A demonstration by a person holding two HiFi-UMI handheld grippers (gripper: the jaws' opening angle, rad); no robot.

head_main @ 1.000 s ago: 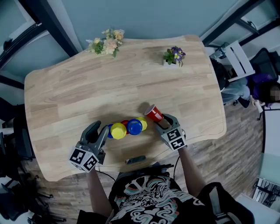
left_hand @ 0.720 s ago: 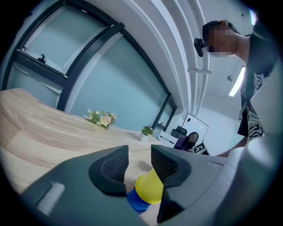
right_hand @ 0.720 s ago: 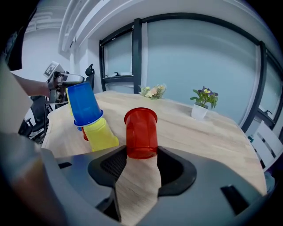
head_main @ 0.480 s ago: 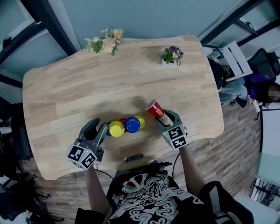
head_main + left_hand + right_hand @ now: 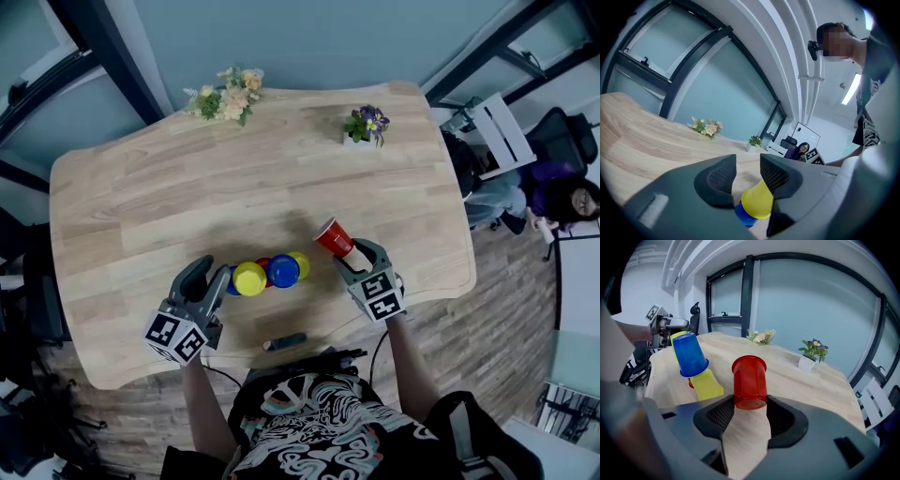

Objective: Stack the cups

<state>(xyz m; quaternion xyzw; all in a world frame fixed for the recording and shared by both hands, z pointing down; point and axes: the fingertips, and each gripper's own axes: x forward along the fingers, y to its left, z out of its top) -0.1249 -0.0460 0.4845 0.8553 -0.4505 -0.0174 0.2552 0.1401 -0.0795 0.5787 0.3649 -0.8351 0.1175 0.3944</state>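
1. The cups crowd close to the near edge of the wooden surface [image 5: 141, 197], right in front of the person. Behind them the wood lies bare back to a bunch of flowers [image 5: 225, 92] and a small potted plant [image 5: 366, 124] by the far edge.
2. A slim dark object [image 5: 284, 342] lies beside the near edge. Off the right-hand edge there are chairs and a seated person.
3. The only print I can see is the black-and-white square markers on each tool's cube [image 5: 178, 339].
4. The right tool [image 5: 356, 255] is closed on a glossy red cup [image 5: 749, 380]. It grips the nearer end, with the lipped rim pointing away, and holds the cup tilted over the wood just right of the cluster.
5. The left tool [image 5: 747, 159] has its jaws roughly halfway apart and clamps nothing. A yellow cup [image 5: 757, 202] shows low in the gap against one jaw, with bare wood between it and the other.
6. In the cluster, a blue cup [image 5: 689, 355] leans mouth-down on a second yellow cup [image 5: 707, 383] lying on its side.
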